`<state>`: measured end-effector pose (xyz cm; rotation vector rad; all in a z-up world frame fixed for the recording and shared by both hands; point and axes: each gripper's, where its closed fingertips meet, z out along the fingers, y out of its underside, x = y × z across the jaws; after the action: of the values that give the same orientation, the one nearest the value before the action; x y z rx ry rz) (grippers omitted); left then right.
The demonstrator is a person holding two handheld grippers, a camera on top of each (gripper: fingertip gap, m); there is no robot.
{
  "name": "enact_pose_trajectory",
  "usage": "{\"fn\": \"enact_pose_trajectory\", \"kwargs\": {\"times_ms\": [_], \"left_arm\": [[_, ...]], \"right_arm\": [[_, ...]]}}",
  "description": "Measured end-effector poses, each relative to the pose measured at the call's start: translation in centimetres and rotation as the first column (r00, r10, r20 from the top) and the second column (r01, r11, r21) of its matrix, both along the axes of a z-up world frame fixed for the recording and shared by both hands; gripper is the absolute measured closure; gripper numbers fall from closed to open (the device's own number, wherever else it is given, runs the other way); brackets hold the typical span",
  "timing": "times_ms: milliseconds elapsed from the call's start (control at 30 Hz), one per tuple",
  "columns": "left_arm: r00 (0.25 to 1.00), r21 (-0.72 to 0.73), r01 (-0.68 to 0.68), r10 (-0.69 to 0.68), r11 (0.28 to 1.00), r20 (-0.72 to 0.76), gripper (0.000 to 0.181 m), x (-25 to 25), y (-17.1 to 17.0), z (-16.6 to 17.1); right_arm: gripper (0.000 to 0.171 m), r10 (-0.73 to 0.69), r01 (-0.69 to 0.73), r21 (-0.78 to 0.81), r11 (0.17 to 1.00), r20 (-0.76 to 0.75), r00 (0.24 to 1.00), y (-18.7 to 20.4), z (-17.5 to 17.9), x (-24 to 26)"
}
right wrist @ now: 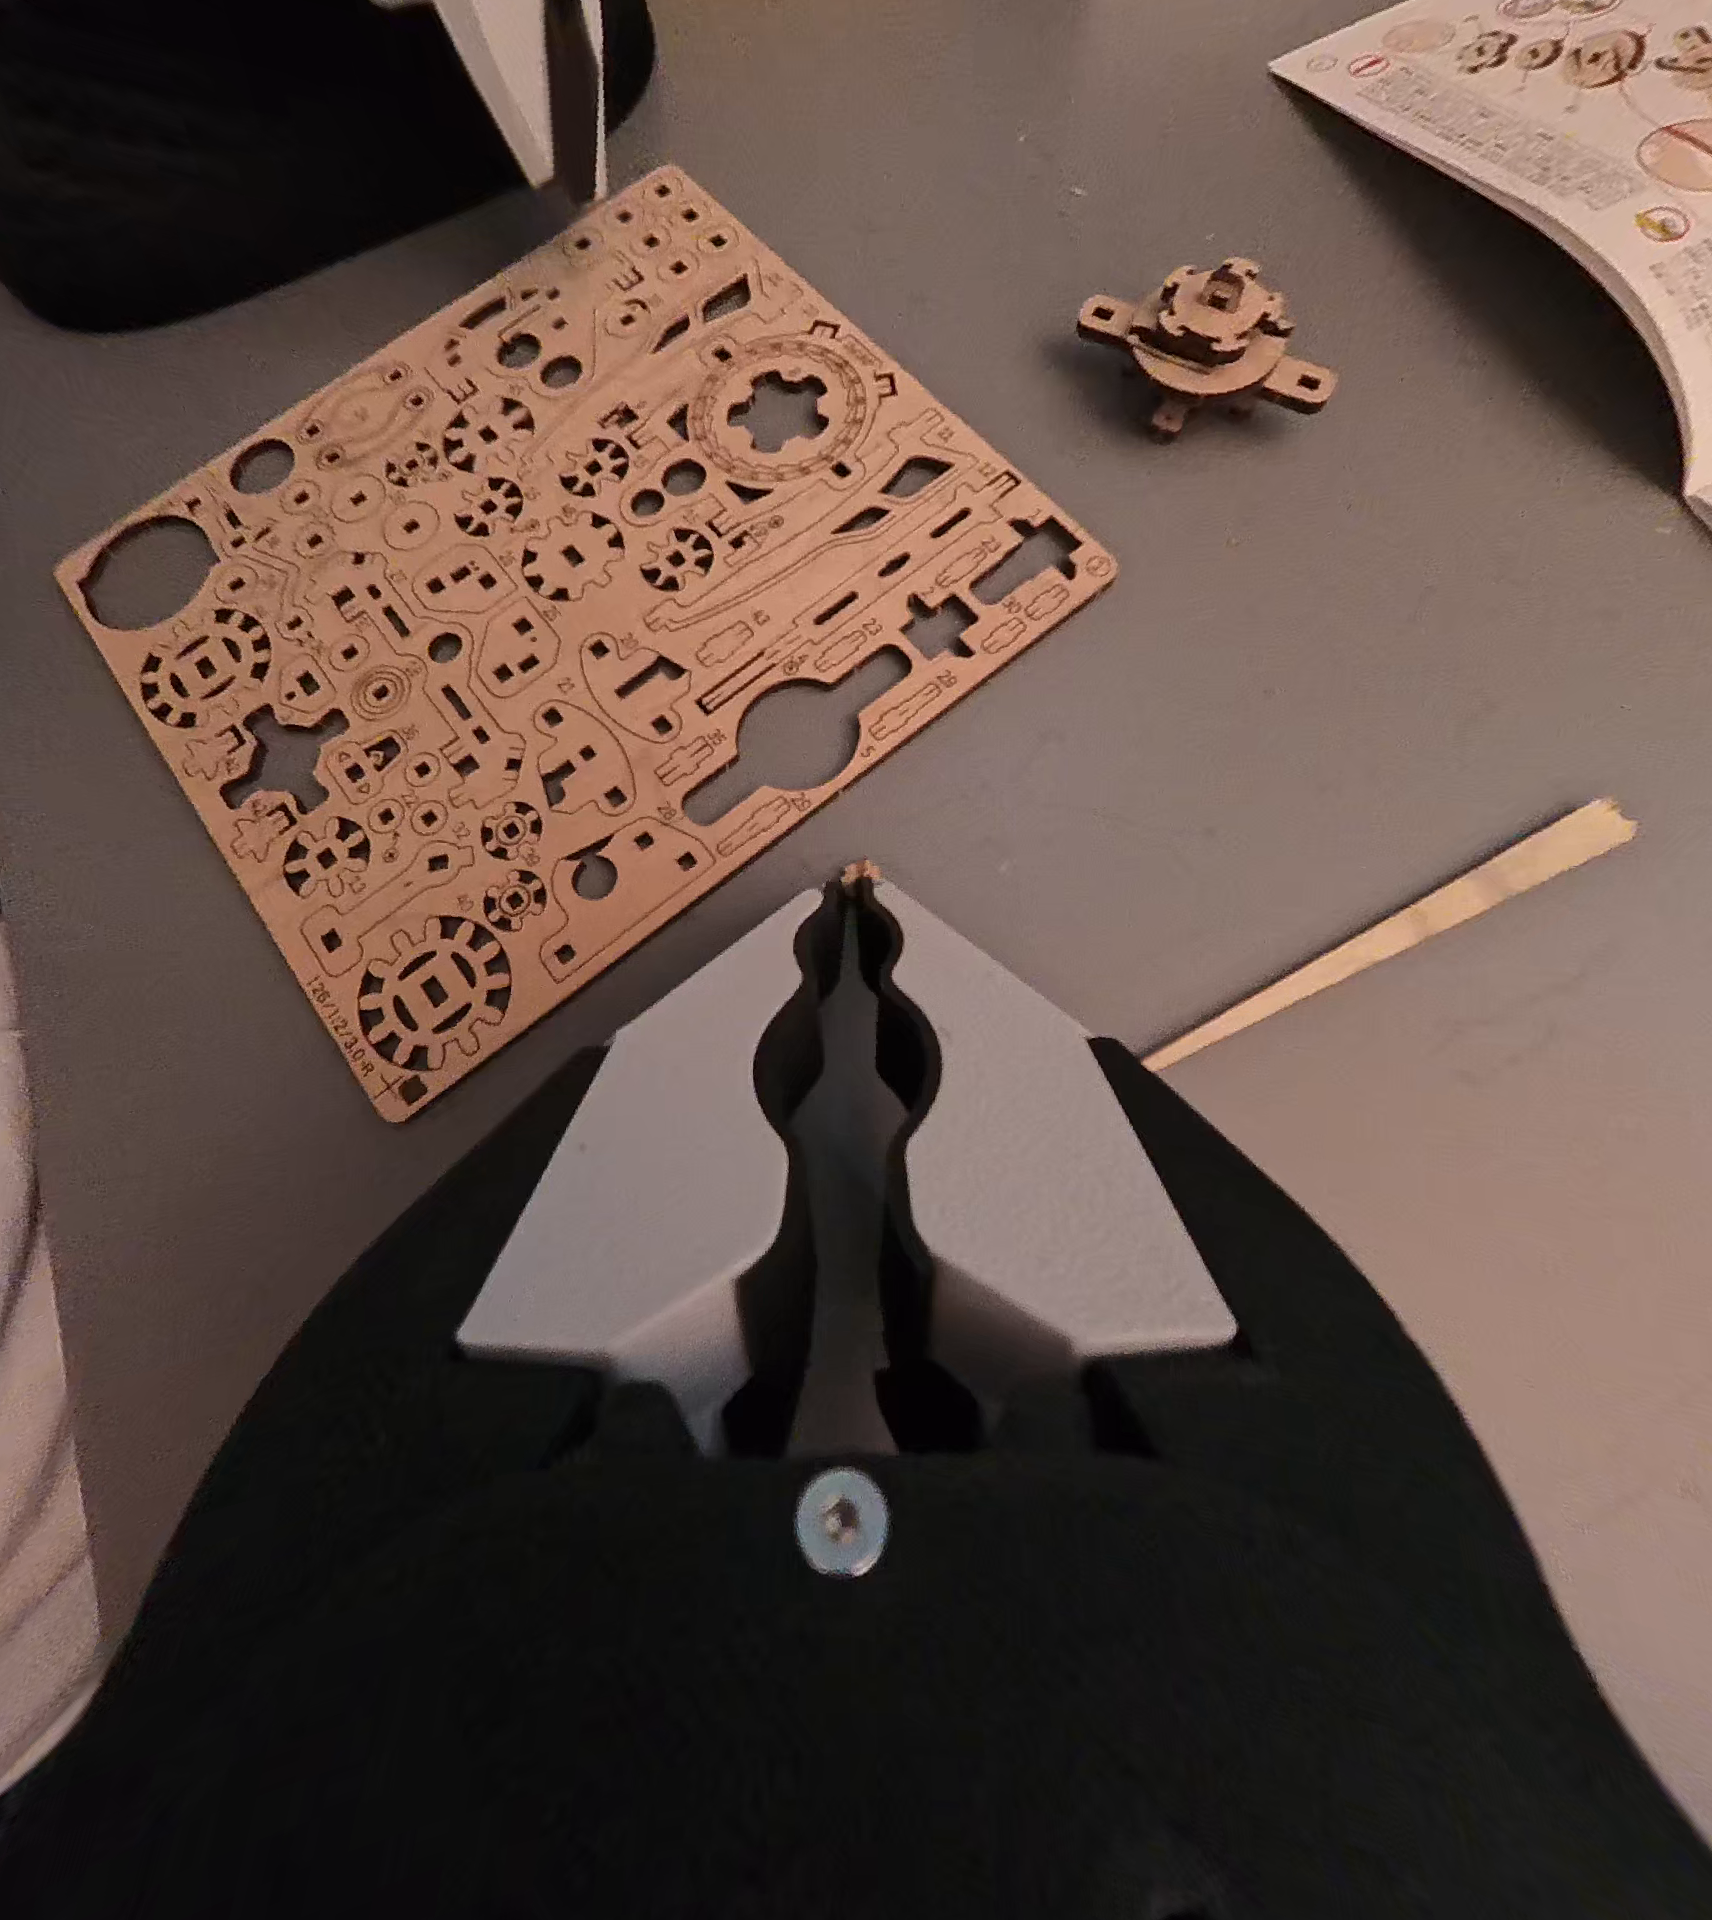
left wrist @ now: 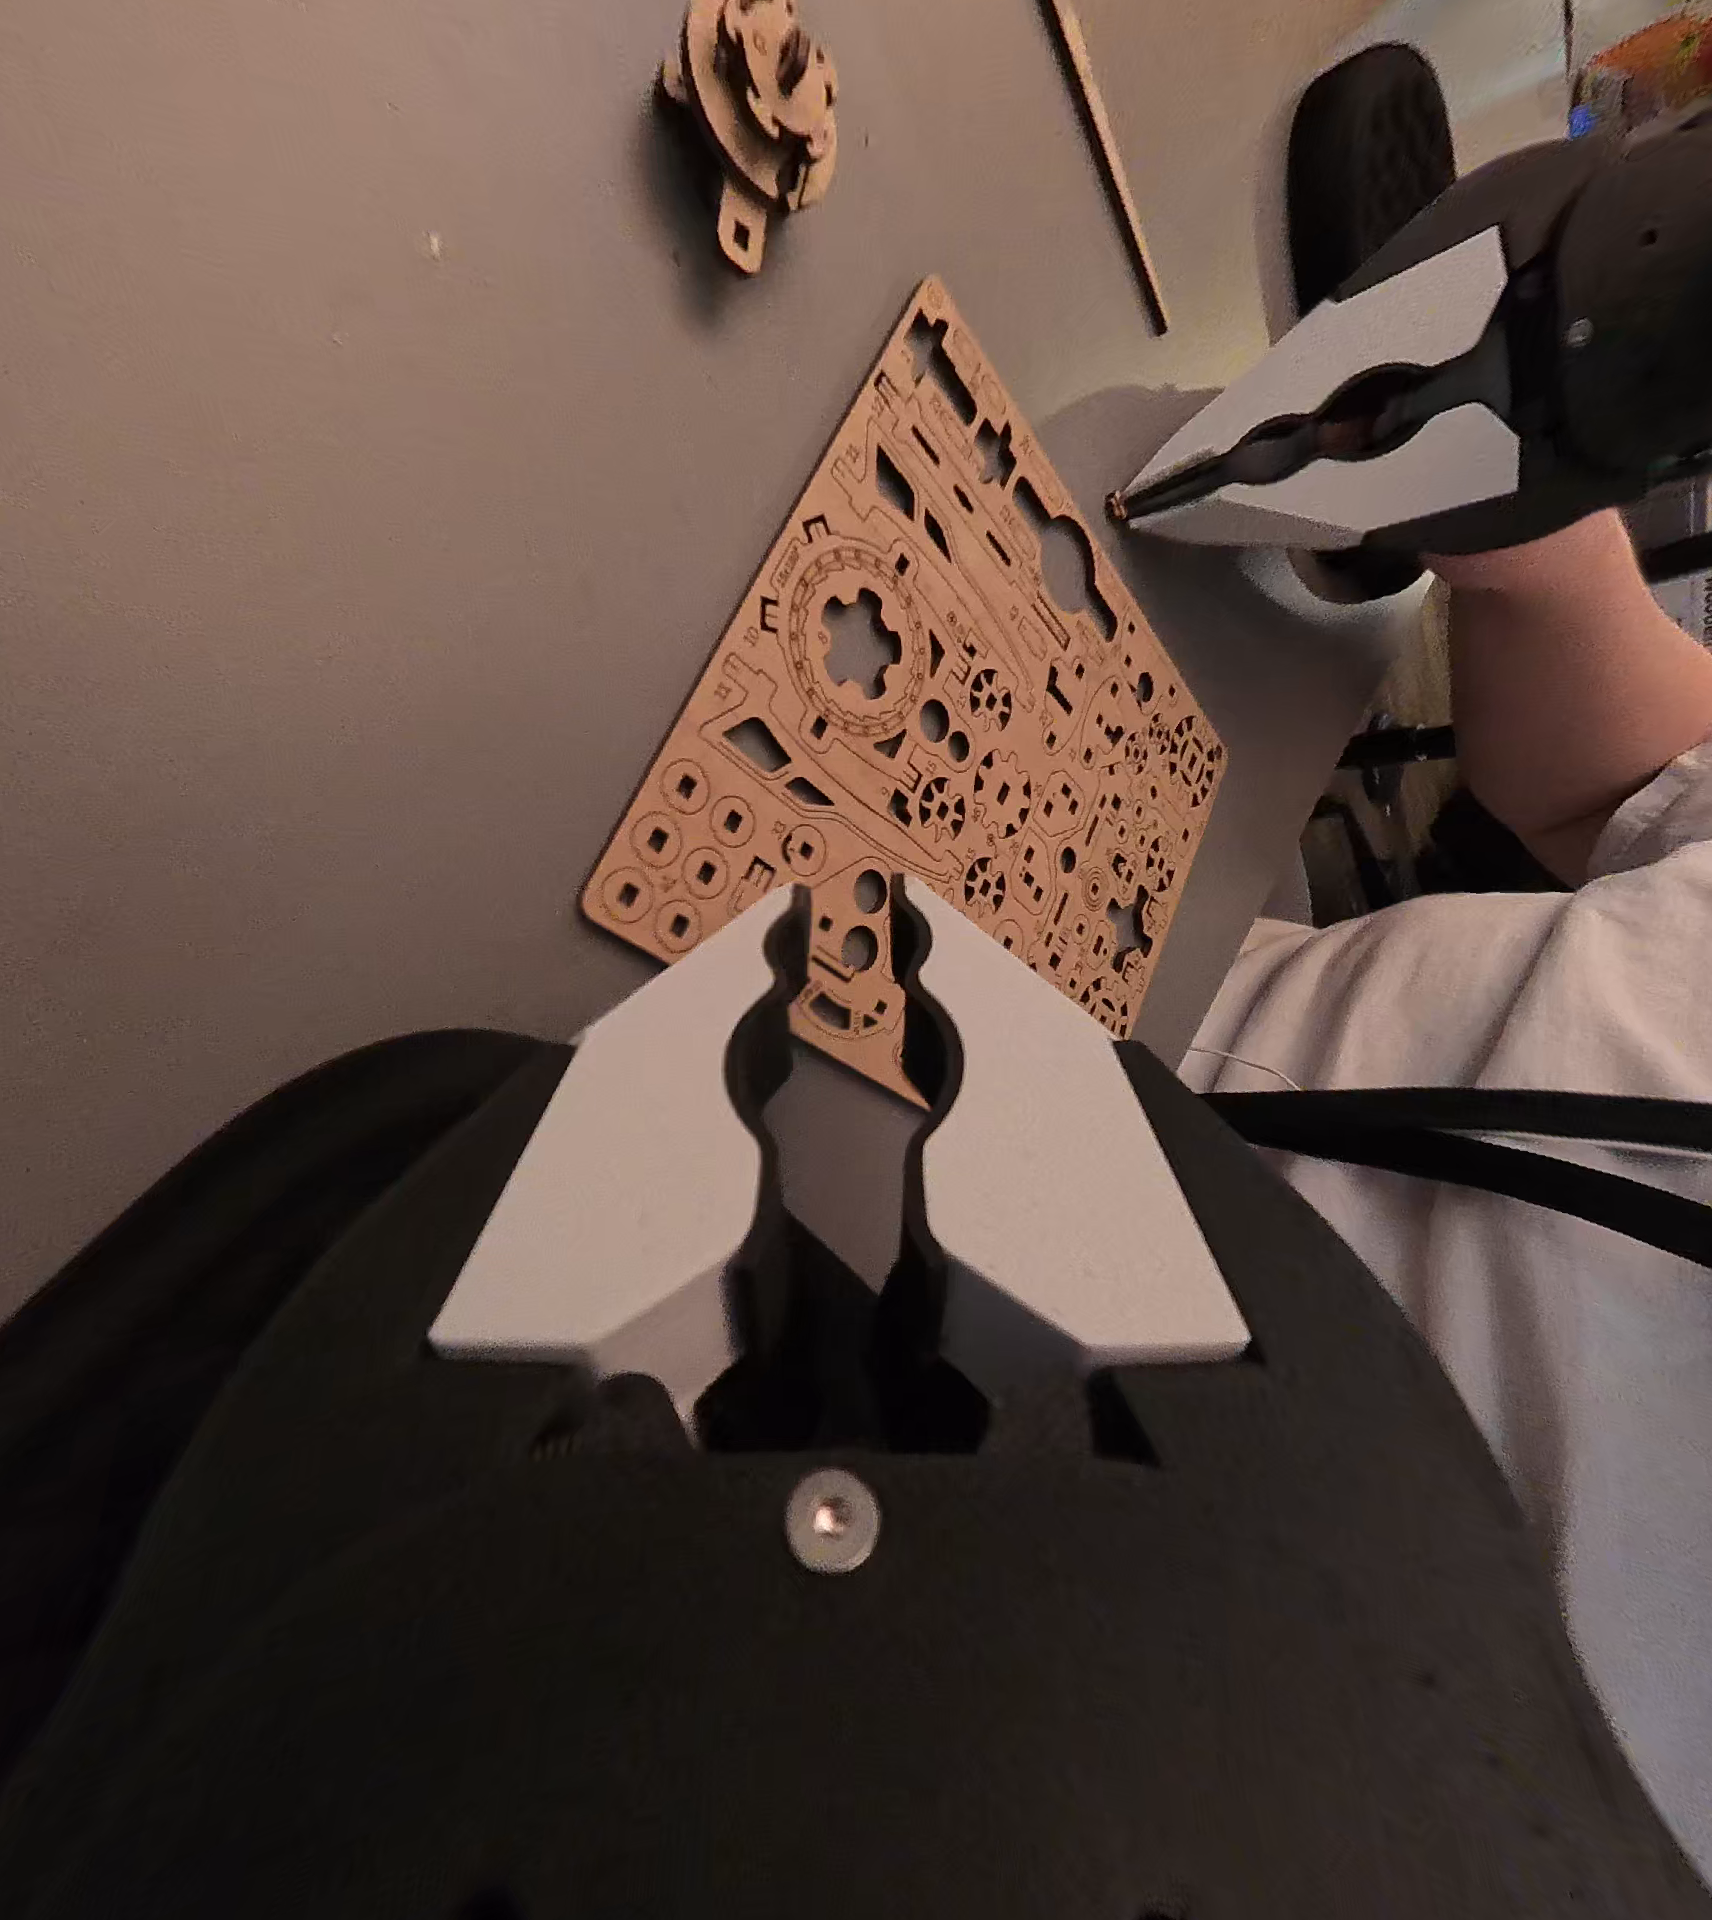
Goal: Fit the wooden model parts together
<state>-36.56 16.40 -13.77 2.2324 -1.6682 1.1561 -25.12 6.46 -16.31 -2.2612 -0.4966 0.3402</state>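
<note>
Sheet (right wrist: 582,644) flat on table (right wrist: 1247,675)

The grey tabletop (right wrist: 1247,675) lies bare between the laser-cut wooden sheet (right wrist: 582,634) and the small assembled wooden piece (right wrist: 1207,343), leaving room to pass. A thin wooden strip (right wrist: 1392,930) lies slantwise near the right tool (right wrist: 857,883), which pinches a tiny wooden part (right wrist: 856,871). An open instruction booklet (right wrist: 1600,208) fills the far right corner. The left tool (left wrist: 847,899) hangs over the sheet's corner, its tips parted.
</note>
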Motion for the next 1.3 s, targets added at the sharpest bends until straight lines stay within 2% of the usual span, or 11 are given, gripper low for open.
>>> {"fn": "enact_pose_trajectory", "kwargs": {"times_ms": [200,400,500,633,767,900,1067,1300], "left_arm": [[0.987,0.085,-0.019,0.005,0.996,0.162,0.162,-1.4,1.2,1.2],[0.937,0.286,0.043,-0.138,0.957,0.321,0.161,-2.2,0.2,2.4],[0.898,0.341,0.1,-0.233,0.935,0.374,0.161,-2.1,-1.2,3.0],[0.842,0.317,0.218,-0.342,0.923,0.416,0.161,-1.7,-3.9,3.4],[0.836,0.333,0.272,-0.393,0.903,0.383,0.163,-1.0,-4.6,2.5],[0.801,0.322,0.282,-0.407,0.904,0.439,0.165,0.4,-5.1,3.7],[0.747,0.355,0.298,-0.448,0.886,0.492,0.163,2.8,-5.5,4.8],[0.639,0.401,0.303,-0.497,0.864,0.587,0.167,4.8,-6.2,7.7]], "right_arm": [[0.17,0.008,-0.008,0.001,1.0,-0.091,0.996,0.1,0.2,-0.5],[0.17,0.049,-0.043,0.023,0.999,-0.32,0.946,0.4,2.6,-2.1],[0.17,0.098,-0.092,0.037,0.995,-0.482,0.871,0.5,4.4,-3.3],[0.171,0.156,-0.192,0.018,0.981,-0.66,0.735,0.8,6.4,-4.7],[0.171,0.218,-0.303,-0.009,0.953,-0.675,0.705,1.7,7.2,-5.3],[0.171,0.338,-0.452,-0.004,0.892,-0.658,0.673,2.7,8.2,-6.5],[0.171,0.42,-0.563,0.069,0.824,-0.741,0.524,4.3,10.0,-7.6],[0.171,0.419,-0.539,0.19,0.821,-0.842,0.341,5.5,13.5,-7.3]]}}
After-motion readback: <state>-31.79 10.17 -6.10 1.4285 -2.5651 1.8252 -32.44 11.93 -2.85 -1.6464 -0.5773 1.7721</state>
